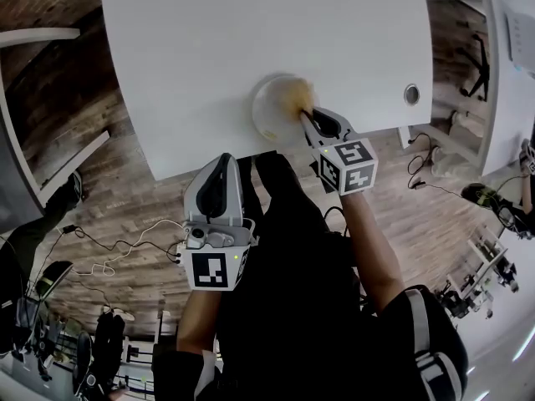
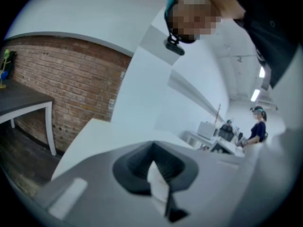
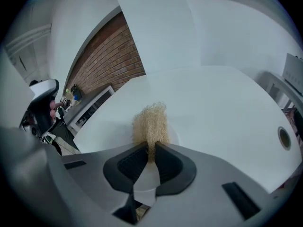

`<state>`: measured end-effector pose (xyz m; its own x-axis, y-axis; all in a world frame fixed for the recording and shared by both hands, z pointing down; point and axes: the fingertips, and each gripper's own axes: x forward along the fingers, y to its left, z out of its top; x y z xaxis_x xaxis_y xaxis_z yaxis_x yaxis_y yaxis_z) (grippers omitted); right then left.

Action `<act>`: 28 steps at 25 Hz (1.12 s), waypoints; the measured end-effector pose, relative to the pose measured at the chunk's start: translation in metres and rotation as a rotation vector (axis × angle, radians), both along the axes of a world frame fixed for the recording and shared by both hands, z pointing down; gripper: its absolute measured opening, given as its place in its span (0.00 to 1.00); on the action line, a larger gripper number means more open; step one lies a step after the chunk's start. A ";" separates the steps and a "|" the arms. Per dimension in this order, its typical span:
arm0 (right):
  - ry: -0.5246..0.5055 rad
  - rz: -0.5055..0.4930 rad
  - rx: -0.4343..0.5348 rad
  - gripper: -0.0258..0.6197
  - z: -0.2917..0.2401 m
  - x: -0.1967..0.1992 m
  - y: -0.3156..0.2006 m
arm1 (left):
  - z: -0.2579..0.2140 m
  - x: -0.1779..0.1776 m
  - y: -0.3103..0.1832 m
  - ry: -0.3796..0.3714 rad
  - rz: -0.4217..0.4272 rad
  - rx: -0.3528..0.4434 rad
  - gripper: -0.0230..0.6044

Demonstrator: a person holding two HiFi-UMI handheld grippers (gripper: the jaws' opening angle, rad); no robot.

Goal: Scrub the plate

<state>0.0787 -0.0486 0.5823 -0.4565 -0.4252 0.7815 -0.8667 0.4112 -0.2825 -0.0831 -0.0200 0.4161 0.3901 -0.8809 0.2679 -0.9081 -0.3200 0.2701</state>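
Your plate sits on the table, close to its near edge. The scrubber lies on the plate's right side, between the jaws of your right gripper. Your left gripper hangs off the table, left of the plate and nearer you. A cable hole lies well right of the plate

Table bare round plate; grommet far rt.
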 end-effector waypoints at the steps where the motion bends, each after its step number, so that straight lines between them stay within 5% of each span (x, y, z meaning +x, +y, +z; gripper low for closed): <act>1: 0.005 0.013 0.007 0.11 -0.001 0.005 -0.003 | -0.001 0.001 0.000 -0.001 0.003 0.001 0.04; 13: 0.036 0.048 0.024 0.11 -0.008 0.027 -0.002 | -0.004 0.008 0.003 0.001 0.015 0.007 0.04; 28: -0.075 -0.173 -0.040 0.11 -0.009 -0.062 0.063 | -0.002 0.011 0.011 0.007 0.013 0.006 0.04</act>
<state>0.0163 0.0145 0.5733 -0.5774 -0.3045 0.7576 -0.7602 0.5390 -0.3627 -0.0720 -0.0089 0.4140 0.4031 -0.8776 0.2595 -0.9020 -0.3331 0.2748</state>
